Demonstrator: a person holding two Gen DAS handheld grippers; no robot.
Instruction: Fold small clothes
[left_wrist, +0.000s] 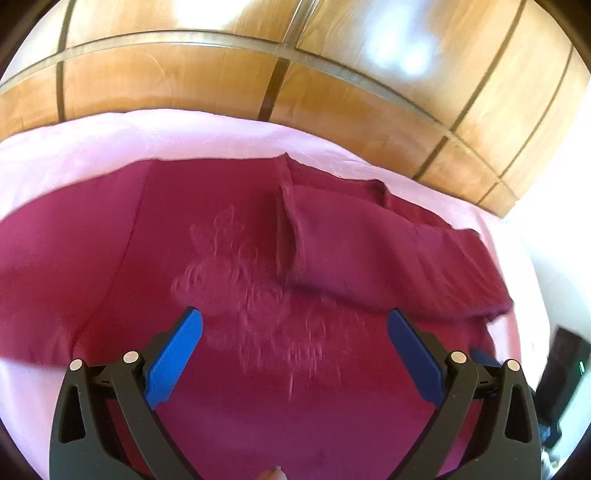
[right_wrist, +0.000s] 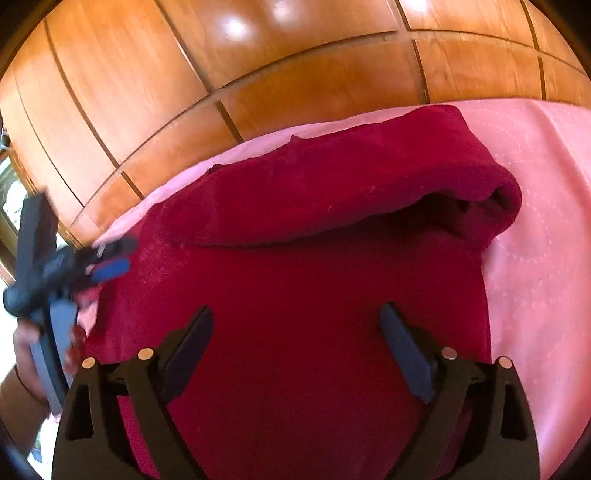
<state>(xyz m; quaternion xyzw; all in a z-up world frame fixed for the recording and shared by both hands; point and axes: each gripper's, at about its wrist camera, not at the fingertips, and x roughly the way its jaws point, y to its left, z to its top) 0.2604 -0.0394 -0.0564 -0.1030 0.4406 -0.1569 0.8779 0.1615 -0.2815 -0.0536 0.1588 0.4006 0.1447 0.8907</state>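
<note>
Here, in the left wrist view, the left gripper (left_wrist: 294, 321) stands wide open with nothing between its blue pads (left_wrist: 173, 356), poised over a maroon T-shirt (left_wrist: 229, 258) spread on a pink bedsheet (left_wrist: 92, 144). A faint printed motif (left_wrist: 255, 295) lies just ahead of the fingertips. Further ahead and to the right, the folded-over part (left_wrist: 369, 251) of the shirt rests on its body. Wooden wardrobe panels (left_wrist: 184, 77) rise beyond the bed.

In the right wrist view, the right gripper (right_wrist: 296, 325) is likewise spread wide and empty, directly above the flat maroon cloth. Ahead of it the folded-over part (right_wrist: 351, 192) bulges, its right end arching open like a tunnel rather than lying flat. Far to the left, the left gripper (right_wrist: 110, 264) appears blurred, held in a person's hand (right_wrist: 26, 347) near the shirt's edge.

One side fold looks made and let go; the opposite side seems unfolded. Next, probably, each gripper needs to take the unfolded edge of the cloth and carry it across; the puffy fold may need pressing flat first.
</note>
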